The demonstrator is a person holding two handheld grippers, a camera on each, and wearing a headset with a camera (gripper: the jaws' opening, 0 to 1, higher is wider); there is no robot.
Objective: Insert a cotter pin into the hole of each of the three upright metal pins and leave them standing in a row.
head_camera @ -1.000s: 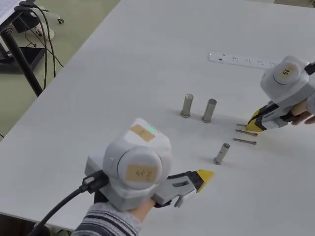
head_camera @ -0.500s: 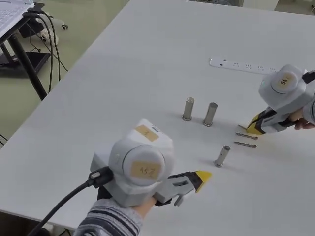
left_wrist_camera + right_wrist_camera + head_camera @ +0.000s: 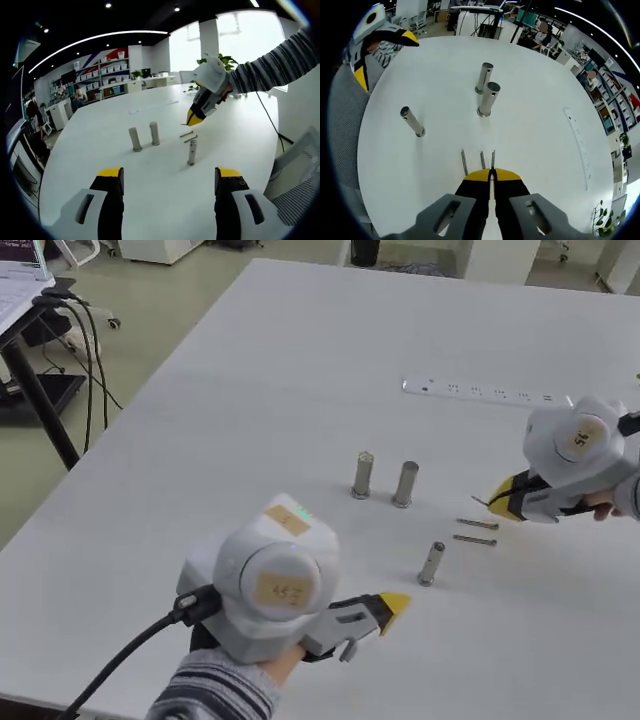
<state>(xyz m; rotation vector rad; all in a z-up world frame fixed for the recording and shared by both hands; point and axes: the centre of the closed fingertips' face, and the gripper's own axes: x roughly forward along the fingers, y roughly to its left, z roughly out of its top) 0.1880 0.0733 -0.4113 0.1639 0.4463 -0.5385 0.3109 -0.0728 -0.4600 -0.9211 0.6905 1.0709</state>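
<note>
**Zero of three insertions done; first pick-up in hand**

One white tabletop (image 3: pixel 250 390) is carrying everything. Two tools are working over it.

- **Left tool** (image 3: pixel 169 173): it is hovering at the near side, with its jaws standing wide apart and gripping nothing.
- **Right tool** (image 3: pixel 491 175): it is hovering at the right, clear of the surface, with its jaws pressed together. A thin cotter pin (image 3: pixel 493 159) is sticking out from the seam between them, so the tool is judged to be gripping it.

One power strip (image 3: pixel 480 394) is lying at the far side, well apart from the work.

Three metal pins are standing upright.

- The far-left pin (image 3: pixel 363 475) and the far-right pin (image 3: pixel 405 484) are standing just beside each other.
- The near pin (image 3: pixel 432 563) is standing closer to the person, out of line with that pair.

None is visibly carrying a cotter pin, and the holes are too small to make out.

Three cotter pins are counted in all. One is in the right tool. Two loose cotter pins, one (image 3: pixel 478 524) and the other (image 3: pixel 474 539), are lying side by side on the tabletop between the near pin and the right tool.

By this reading the task is only beginning. All three insertions are remaining, and the near pin is probably needing to be brought into the row.
</note>
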